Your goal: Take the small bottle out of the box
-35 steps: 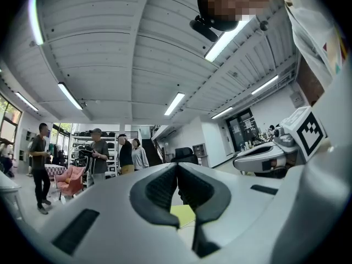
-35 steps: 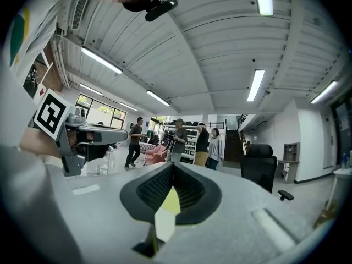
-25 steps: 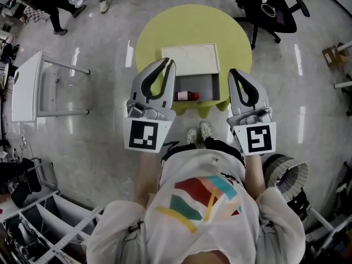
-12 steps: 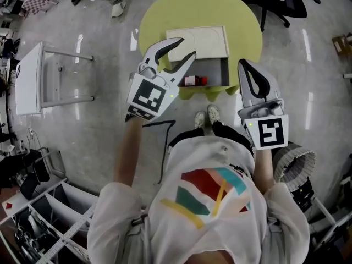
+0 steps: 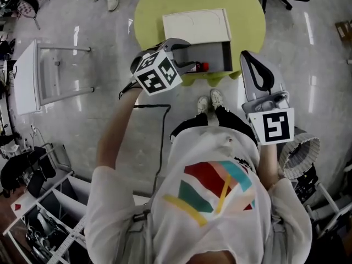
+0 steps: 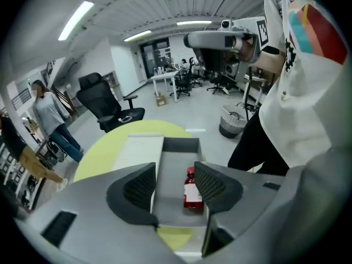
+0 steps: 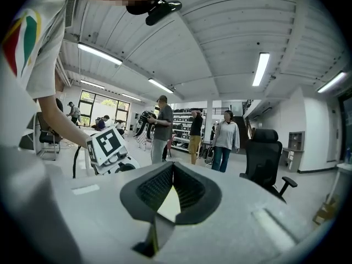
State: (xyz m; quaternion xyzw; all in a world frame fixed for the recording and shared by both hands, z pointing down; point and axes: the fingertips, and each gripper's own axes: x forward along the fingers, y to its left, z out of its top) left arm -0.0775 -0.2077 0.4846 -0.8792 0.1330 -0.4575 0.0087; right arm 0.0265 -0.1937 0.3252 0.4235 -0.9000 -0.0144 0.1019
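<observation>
— Where in the job, by the look of things?

— Mid-approach, seemingly; not yet gripping; aiming at the small bottle (image 5: 202, 66), on its side inside the open box (image 5: 212, 53), against the front wall, on the round yellow table (image 5: 148, 7)

— And the left gripper (image 5: 190, 56)?

— Just been opening, now spread wide; hanging over the left part of the box, tilted steeply down, with the marker cube turned up toward the head camera; in the left gripper view (image 6: 175, 181), framing the bottle (image 6: 192, 190) in the gap, nearer the right-hand pad (image 6: 210, 182), lower down and beyond; with neither pad pressing on anything

— Next move?

— Probably going lower into the tray and shifting a little toward the bottle, to centre it between the pads; then closing across the body rather than on the red cap; then lifting clear of the front wall; worth watching the tray walls, close by for so wide a spread

— Right gripper (image 5: 250, 56)?

— Pressed together on nothing, with tips meeting in its own view (image 7: 172, 168); held off to the right of the box, beside the table's edge, pointing roughly level and away from the person; idle, apparently; forearm close along the body, against a left arm stretched forward and down
</observation>
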